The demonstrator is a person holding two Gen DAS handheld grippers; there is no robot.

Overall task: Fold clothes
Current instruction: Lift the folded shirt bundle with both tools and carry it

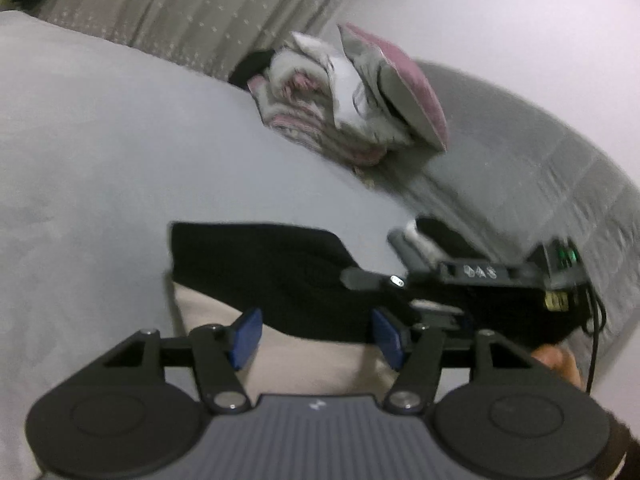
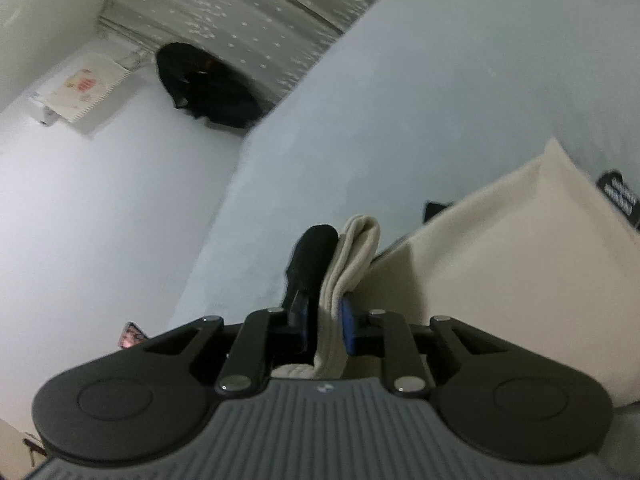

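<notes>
A black garment (image 1: pixel 260 268) lies over a beige garment (image 1: pixel 304 364) on the pale grey bed (image 1: pixel 100 160). My left gripper (image 1: pixel 316 338) hovers at their near edge, open, its blue pads wide apart and touching neither cloth. In the right wrist view, my right gripper (image 2: pixel 326 316) is shut on a bunched fold where black cloth (image 2: pixel 312 252) and beige cloth (image 2: pixel 356 248) stick up side by side between the pads. The rest of the beige garment (image 2: pixel 500 280) spreads to the right. The right gripper's body (image 1: pixel 480 272) shows at the right of the left wrist view.
A pile of folded pink and white clothes (image 1: pixel 340 96) sits further back on the bed, beside a quilted grey cover (image 1: pixel 540 168). A dotted curtain (image 1: pixel 160 8) hangs behind. Beyond the bed's edge, a dark bag (image 2: pixel 204 84) and a printed sheet (image 2: pixel 84 88) lie on the floor.
</notes>
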